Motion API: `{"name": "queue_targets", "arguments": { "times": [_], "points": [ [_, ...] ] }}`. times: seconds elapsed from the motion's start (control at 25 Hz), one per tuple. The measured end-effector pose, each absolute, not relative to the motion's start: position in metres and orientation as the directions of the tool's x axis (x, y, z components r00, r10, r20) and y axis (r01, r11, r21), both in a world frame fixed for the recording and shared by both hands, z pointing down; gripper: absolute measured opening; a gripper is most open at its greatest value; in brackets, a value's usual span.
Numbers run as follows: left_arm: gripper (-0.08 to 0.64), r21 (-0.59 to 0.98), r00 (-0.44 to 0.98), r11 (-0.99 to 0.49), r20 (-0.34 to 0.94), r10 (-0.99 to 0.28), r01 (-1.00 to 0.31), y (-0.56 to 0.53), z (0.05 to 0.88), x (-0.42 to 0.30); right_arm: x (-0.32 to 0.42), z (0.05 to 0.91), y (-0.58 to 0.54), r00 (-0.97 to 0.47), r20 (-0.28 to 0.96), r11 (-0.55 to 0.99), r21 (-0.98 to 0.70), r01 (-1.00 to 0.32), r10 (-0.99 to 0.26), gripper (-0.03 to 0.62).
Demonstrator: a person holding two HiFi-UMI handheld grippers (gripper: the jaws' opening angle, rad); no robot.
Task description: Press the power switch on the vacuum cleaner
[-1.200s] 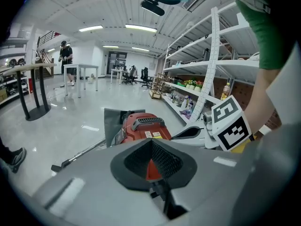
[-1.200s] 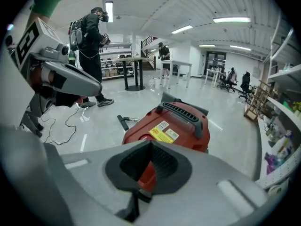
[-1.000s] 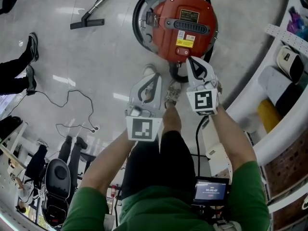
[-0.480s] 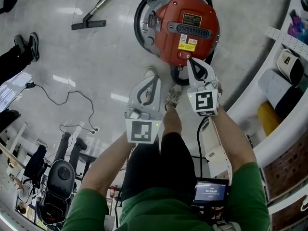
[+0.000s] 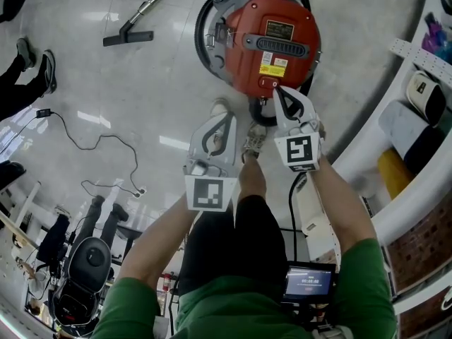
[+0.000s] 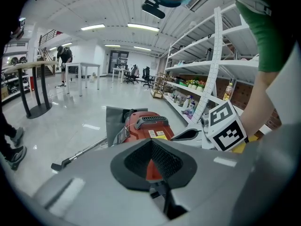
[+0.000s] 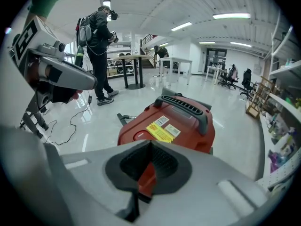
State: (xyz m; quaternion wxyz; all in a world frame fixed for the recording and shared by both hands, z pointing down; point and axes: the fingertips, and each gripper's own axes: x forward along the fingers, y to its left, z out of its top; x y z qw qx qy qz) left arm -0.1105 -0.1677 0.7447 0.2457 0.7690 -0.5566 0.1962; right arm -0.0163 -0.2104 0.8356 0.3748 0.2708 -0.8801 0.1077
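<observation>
Jaws of right gripper [image 5: 277, 89] are clenched, empty, with power switch [image 5: 266, 83] of vacuum cleaner [image 5: 272, 44] at their tips. Left gripper [image 5: 227, 116] is clenched too.

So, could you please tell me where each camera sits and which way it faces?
Head view: on the person's head, facing steeply down at the red vacuum cleaner; shows forearms, legs, left gripper, right gripper.
Left gripper view: on the left gripper, along its shut jaws toward vacuum cleaner and shelving; shows a green sleeve.
Right gripper view: on the right gripper, along its shut jaws over the vacuum cleaner.
Shared: all show the vacuum cleaner; each gripper view catches the other gripper.
</observation>
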Motion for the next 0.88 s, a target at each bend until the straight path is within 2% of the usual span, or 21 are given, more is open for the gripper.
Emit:
{"name": "queue_targets", "arguments": {
  "times": [0.88],
  "points": [
    [0.007,0.159,0.308,-0.266,0.583,-0.752,-0.951,-0.166,0.7422,-0.111,-0.0136,0.8433,-0.2104,-0.553,0.746,0.827,-0.006,-0.562,-0.37,0.003]
  ]
}}
